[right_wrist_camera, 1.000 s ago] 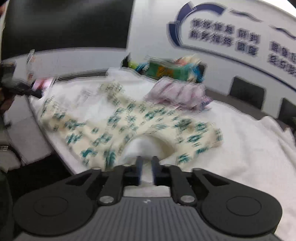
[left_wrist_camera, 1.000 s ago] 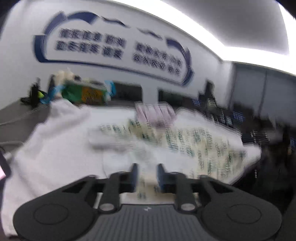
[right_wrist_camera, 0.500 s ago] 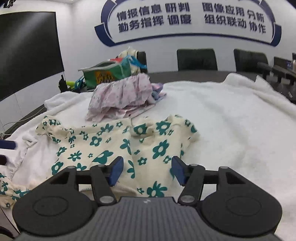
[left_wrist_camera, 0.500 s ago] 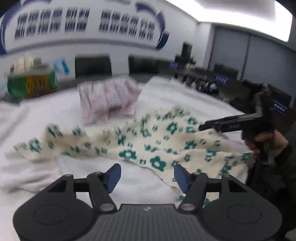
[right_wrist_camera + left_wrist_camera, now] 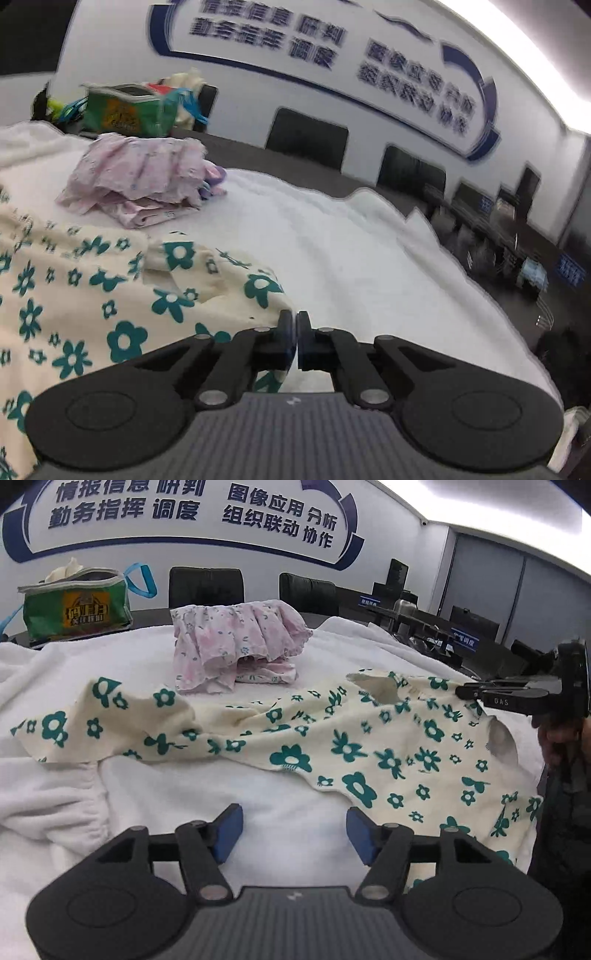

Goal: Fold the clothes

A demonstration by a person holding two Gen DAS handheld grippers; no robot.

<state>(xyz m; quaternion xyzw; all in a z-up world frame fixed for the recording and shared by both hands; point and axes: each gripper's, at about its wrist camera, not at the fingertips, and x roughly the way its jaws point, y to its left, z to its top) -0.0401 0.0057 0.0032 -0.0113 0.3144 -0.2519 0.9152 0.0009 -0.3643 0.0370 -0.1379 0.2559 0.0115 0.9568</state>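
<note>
The right gripper [image 5: 296, 325] jaws, just closing, clamp the floral garment [image 5: 347, 746] edge; the left gripper [image 5: 293, 829] jaws stand apart above the white towel [image 5: 184, 786].

A cream garment with teal flowers [image 5: 332, 746] lies spread and rumpled across the white towel's [image 5: 288, 805] near edge. A crumpled pink floral garment [image 5: 236, 646] sits heaped behind it, nearer the far edge.

bare white towel [image 5: 288, 797] ahead of left gripper [image 5: 293, 830], floral garment [image 5: 369, 746] across the middle; pink clothes pile [image 5: 236, 650] behind, green bag [image 5: 74, 605] far left; open towel right of garment
</note>
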